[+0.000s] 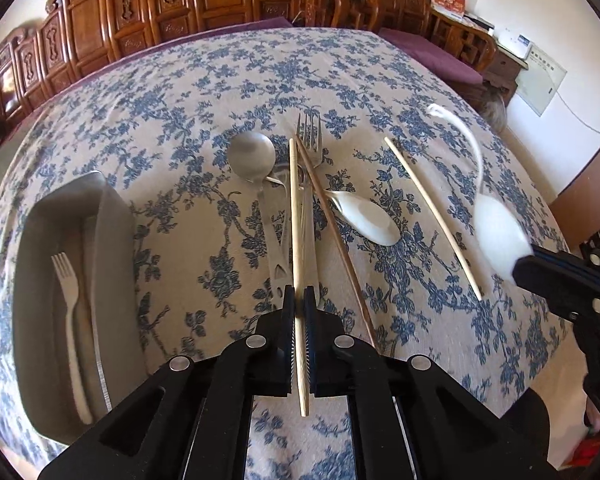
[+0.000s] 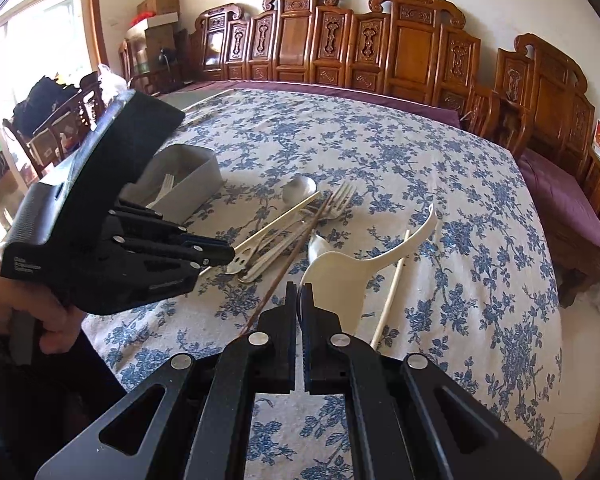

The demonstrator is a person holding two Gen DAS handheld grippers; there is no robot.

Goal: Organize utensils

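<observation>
Chopsticks and cutlery lie scattered on the blue-flowered cloth of the tabletop (image 1: 380, 80), with a grey rectangular metal tray (image 1: 32, 248) to the left that already holds a pale plastic fork (image 1: 70, 312).

The left tongs (image 1: 299, 300) are closed narrowly on a pale bamboo chopstick (image 1: 294, 208), gripped near its thick end, the rest of it running out over the pile. It looks light and stiff but smooth and round, so it could swivel or slide in the pads; a hold nearer its middle would likely steady it.

The right tongs (image 2: 299, 296) pinch the bowl edge of a large white plastic ladle spoon with a curved handle (image 2: 352, 268). It is probably light and rigid, though the long handle may lever it loose.

On the cloth remain a round steel spoon (image 1: 251, 156), a steel fork (image 1: 309, 136), a dark brown wooden chopstick (image 1: 332, 224), a small white spoon (image 1: 368, 218) and a second pale chopstick (image 1: 432, 216).

The ladle is motion-blurred in the left view. The stacked handles under the gripped chopstick overlap, so I cannot tell how many pieces lie there, nor whether the chopstick has cleared them.
</observation>
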